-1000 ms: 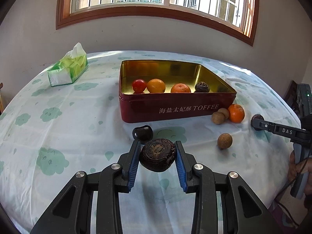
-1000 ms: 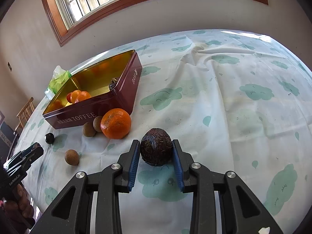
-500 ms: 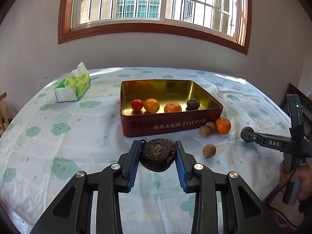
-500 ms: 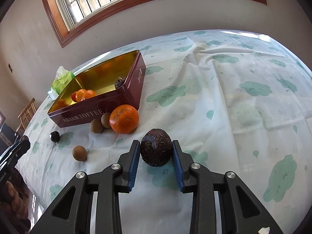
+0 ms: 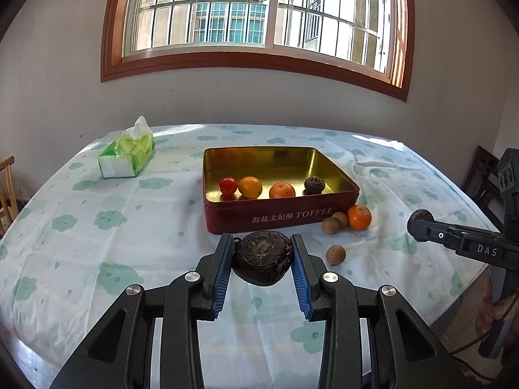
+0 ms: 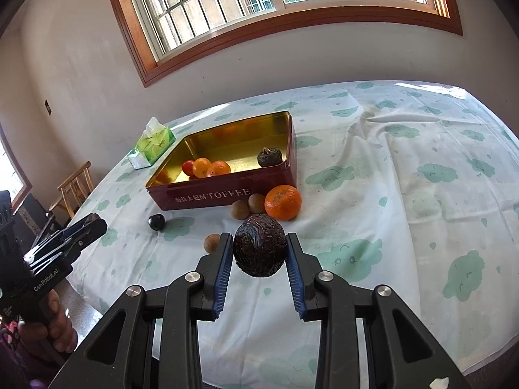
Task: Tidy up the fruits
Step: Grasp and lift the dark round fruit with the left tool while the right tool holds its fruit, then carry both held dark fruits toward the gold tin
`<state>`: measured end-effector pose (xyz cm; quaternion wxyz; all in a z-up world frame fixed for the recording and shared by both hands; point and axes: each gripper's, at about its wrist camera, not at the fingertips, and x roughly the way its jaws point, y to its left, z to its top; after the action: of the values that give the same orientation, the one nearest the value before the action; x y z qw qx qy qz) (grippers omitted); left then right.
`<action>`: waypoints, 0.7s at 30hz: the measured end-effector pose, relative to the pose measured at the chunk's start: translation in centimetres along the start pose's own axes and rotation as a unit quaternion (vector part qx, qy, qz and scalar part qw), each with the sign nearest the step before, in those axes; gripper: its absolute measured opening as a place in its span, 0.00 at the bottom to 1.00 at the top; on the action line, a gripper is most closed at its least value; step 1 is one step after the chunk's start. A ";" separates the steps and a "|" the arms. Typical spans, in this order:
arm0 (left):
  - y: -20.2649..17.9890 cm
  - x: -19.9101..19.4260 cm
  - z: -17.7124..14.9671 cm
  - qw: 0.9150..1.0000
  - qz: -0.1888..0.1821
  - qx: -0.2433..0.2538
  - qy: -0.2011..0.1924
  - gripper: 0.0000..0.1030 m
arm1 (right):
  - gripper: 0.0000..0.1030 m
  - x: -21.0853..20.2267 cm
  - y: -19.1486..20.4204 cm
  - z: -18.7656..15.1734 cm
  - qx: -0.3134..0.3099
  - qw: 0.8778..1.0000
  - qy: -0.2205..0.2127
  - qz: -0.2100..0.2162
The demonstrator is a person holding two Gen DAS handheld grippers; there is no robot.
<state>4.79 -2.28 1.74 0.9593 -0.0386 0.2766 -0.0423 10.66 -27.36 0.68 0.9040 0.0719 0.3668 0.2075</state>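
The tin (image 5: 282, 217) is standing open-topped toward the middle of the table (image 5: 81, 227), its back half lying bare while four fruits (image 5: 250, 187) are lining its near wall. Just outside the tin's near right corner, a tangerine (image 6: 283, 202) and two brown fruits (image 6: 248, 206) are crowding the way, with a third brown fruit (image 6: 211, 243) and a black fruit (image 6: 156, 222) sitting nearer the table's front edge. The tissue pack (image 5: 127, 154) is occupying the far left. The table's right side is lying free, apart from wrinkled cloth.
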 end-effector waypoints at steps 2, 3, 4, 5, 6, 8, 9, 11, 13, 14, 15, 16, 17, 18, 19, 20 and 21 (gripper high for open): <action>0.0 -0.6 0.1 1.000 -0.001 0.000 -0.005 0.35 | 0.29 -0.8 0.9 0.1 -0.006 1.000 -0.006 0.006; 0.0 -0.9 0.1 1.000 -0.001 0.000 -0.008 0.35 | 0.29 -1.1 1.3 0.1 -0.010 1.000 -0.009 0.008; 0.0 -1.2 0.1 1.000 0.000 0.001 -0.010 0.35 | 0.29 -1.4 1.6 0.0 -0.013 1.000 -0.012 0.011; 0.0 -1.4 0.1 1.000 0.000 0.000 -0.012 0.35 | 0.29 -1.7 1.9 0.0 -0.015 1.000 -0.014 0.013; 0.1 -1.7 0.0 1.000 -0.001 0.000 -0.013 0.35 | 0.29 -2.0 2.2 -0.1 -0.017 1.000 -0.015 0.014; 0.2 -2.1 -0.1 1.000 0.000 -0.001 -0.015 0.35 | 0.29 -2.4 2.6 -0.3 -0.019 1.000 -0.017 0.017; 0.3 -2.2 -0.1 1.000 0.000 -0.002 -0.015 0.35 | 0.29 -2.6 2.7 -0.5 -0.020 0.999 -0.016 0.019; 0.4 -2.5 -0.3 1.000 0.000 -0.003 -0.015 0.35 | 0.29 -2.8 2.9 -0.7 -0.021 0.999 -0.015 0.021; 0.5 -2.5 -0.4 1.000 0.001 -0.004 -0.015 0.35 | 0.29 -2.9 2.9 -1.0 -0.021 0.999 -0.013 0.023; 0.6 -2.5 -0.4 1.000 0.001 -0.005 -0.014 0.35 | 0.29 -2.9 2.9 -1.1 -0.020 0.999 -0.012 0.023; 0.6 -2.5 -0.5 1.000 0.001 -0.007 -0.013 0.35 | 0.29 -2.8 2.9 -1.1 -0.019 0.999 -0.012 0.024; 0.6 -2.5 -0.6 1.000 0.001 -0.008 -0.011 0.35 | 0.29 -2.8 2.8 -1.2 -0.017 0.999 -0.011 0.025; 0.7 -2.4 -0.6 1.000 0.002 -0.008 -0.010 0.35 | 0.29 -2.7 2.7 -1.3 -0.015 1.000 -0.009 0.026; 0.6 -2.4 -0.6 1.000 0.002 -0.009 -0.009 0.35 | 0.29 -2.6 2.7 -1.3 -0.014 1.000 -0.008 0.027; 0.6 -2.4 -0.7 1.000 0.001 -0.009 -0.009 0.35 | 0.29 -2.6 2.6 -1.4 -0.014 1.000 -0.007 0.027; 0.6 -2.3 -0.7 1.000 0.001 -0.008 -0.008 0.35 | 0.29 -2.6 2.6 -1.4 -0.014 1.000 -0.007 0.027; 0.6 -2.3 -0.7 1.000 0.000 -0.008 -0.008 0.35 | 0.29 -2.6 2.7 -1.4 -0.014 0.999 -0.007 0.028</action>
<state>2.48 -1.51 2.33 0.9610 -0.0464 0.2697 -0.0396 7.15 -26.06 2.06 0.9013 0.0707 0.3554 0.2373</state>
